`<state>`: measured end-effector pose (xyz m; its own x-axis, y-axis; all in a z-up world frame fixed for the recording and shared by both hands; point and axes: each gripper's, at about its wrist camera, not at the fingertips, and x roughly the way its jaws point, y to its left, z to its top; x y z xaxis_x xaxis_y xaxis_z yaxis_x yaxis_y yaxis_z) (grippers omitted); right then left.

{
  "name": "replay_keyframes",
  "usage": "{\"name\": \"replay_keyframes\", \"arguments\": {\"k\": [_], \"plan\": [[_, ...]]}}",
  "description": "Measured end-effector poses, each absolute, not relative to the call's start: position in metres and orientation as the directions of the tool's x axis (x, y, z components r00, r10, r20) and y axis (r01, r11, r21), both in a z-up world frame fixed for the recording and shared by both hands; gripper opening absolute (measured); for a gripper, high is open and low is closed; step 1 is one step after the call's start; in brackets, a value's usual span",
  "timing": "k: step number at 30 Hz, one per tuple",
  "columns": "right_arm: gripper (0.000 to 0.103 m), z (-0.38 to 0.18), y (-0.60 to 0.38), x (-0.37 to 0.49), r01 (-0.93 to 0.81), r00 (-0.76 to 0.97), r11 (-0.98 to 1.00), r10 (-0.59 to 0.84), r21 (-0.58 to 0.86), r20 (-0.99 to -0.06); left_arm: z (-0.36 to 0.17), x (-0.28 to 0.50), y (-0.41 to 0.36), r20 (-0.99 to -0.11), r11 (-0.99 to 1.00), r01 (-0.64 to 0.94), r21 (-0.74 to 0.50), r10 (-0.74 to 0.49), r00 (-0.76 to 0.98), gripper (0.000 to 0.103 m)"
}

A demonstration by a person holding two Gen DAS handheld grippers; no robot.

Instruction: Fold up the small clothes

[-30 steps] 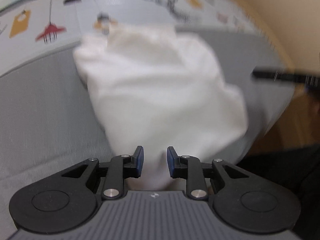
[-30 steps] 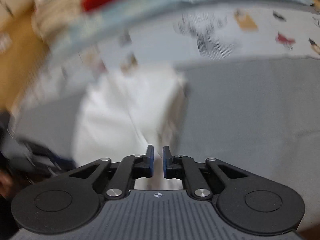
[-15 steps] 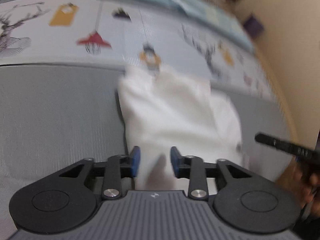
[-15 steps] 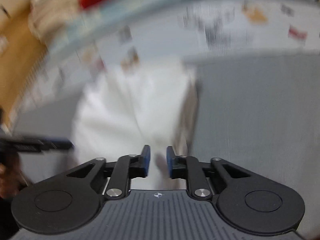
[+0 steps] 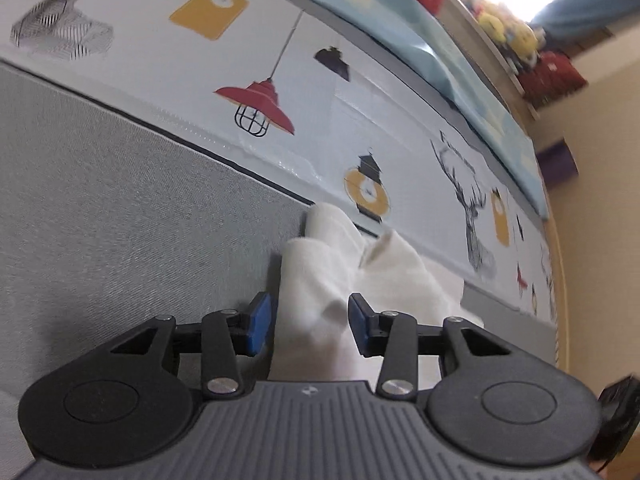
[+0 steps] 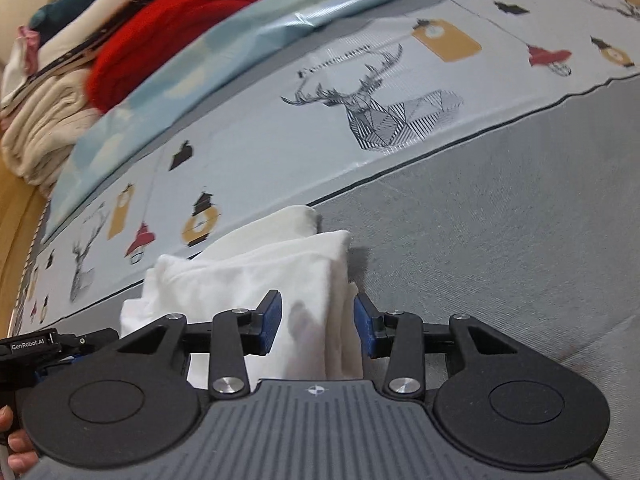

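White cloth [image 5: 340, 280] soft, folded, on grey woven mat [image 5: 120, 208] | both tools' jaws opening, cloth between

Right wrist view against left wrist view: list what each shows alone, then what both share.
Right wrist only: piled clothes with a red garment, and the left gripper at the edge. Left wrist only: yellow plush toys on a shelf. Both: white garment between opening jaws of the right gripper, grey mat, printed cloth.
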<state>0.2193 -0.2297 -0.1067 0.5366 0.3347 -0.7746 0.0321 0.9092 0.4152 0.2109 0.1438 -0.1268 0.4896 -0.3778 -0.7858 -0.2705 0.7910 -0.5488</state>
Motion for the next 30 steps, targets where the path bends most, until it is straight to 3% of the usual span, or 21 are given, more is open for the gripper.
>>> {"name": "replay_keyframes", "arguments": {"k": [2,3,4,5,6,7,8,12,15,17,19,20,22,23,26,30], "plan": [[0.042,-0.109,-0.226,0.223,0.036,0.530,0.915,0.324,0.403,-0.784,-0.136,0.221,0.143,-0.791,0.784,-0.287,-0.550,-0.380,0.479,0.046],[0.035,-0.111,-0.223,0.225,0.035,0.528,0.918,0.319,0.395,-0.787,-0.139,0.224,0.141,-0.798,0.787,-0.291,-0.544,-0.377,0.471,0.046],[0.016,-0.110,-0.221,0.227,0.035,0.531,0.919,0.315,0.392,-0.786,-0.141,0.227,0.140,-0.801,0.788,-0.293,-0.541,-0.377,0.465,0.046],[0.006,-0.109,-0.220,0.228,0.024,0.535,0.918,0.322,0.396,-0.781,-0.144,0.230,0.140,-0.800,0.788,-0.289,-0.543,-0.381,0.464,0.046],[0.004,-0.108,-0.219,0.228,0.017,0.543,0.918,0.324,0.396,-0.775,-0.145,0.232,0.139,-0.797,0.789,-0.281,-0.546,-0.386,0.465,0.042],[0.004,-0.106,-0.219,0.228,0.015,0.560,0.920,0.318,0.392,-0.765,-0.145,0.233,0.138,-0.790,0.792,-0.263,-0.551,-0.392,0.471,0.012],[0.004,-0.104,-0.220,0.227,0.013,0.578,0.918,0.316,0.395,-0.753,-0.141,0.233,0.137,-0.782,0.802,-0.239,-0.548,-0.389,0.487,0.003],[0.003,-0.092,-0.223,0.223,0.011,0.650,0.911,0.307,0.412,-0.695,-0.117,0.228,0.135,-0.721,0.834,-0.149,-0.531,-0.352,0.597,0.003],[0.005,-0.087,-0.225,0.221,0.022,0.693,0.926,0.257,0.377,-0.673,-0.110,0.223,0.139,-0.735,0.853,-0.172,-0.492,-0.302,0.607,0.011],[0.016,-0.092,-0.230,0.224,0.085,0.670,0.938,0.196,0.337,-0.716,-0.112,0.219,0.148,-0.755,0.836,-0.217,-0.504,-0.304,0.581,0.028],[0.033,-0.096,-0.238,0.223,0.119,0.650,0.935,0.181,0.334,-0.738,-0.116,0.217,0.155,-0.754,0.801,-0.225,-0.555,-0.370,0.543,0.057],[0.037,-0.096,-0.241,0.221,0.117,0.647,0.930,0.194,0.348,-0.737,-0.119,0.216,0.157,-0.758,0.794,-0.218,-0.568,-0.401,0.515,0.061],[0.059,-0.096,-0.246,0.218,0.093,0.632,0.914,0.253,0.396,-0.732,-0.125,0.216,0.154,-0.775,0.803,-0.194,-0.563,-0.433,0.460,0.062],[0.063,-0.098,-0.246,0.217,0.074,0.610,0.902,0.296,0.425,-0.735,-0.129,0.216,0.151,-0.786,0.812,-0.182,-0.555,-0.440,0.433,0.062],[0.066,-0.112,-0.244,0.217,0.038,0.507,0.876,0.398,0.481,-0.765,-0.140,0.217,0.143,-0.796,0.816,-0.169,-0.553,-0.457,0.397,0.065],[0.067,-0.134,-0.228,0.217,0.022,0.381,0.912,0.371,0.409,-0.847,-0.150,0.217,0.136,-0.785,0.789,-0.182,-0.586,-0.498,0.370,0.067]]}}
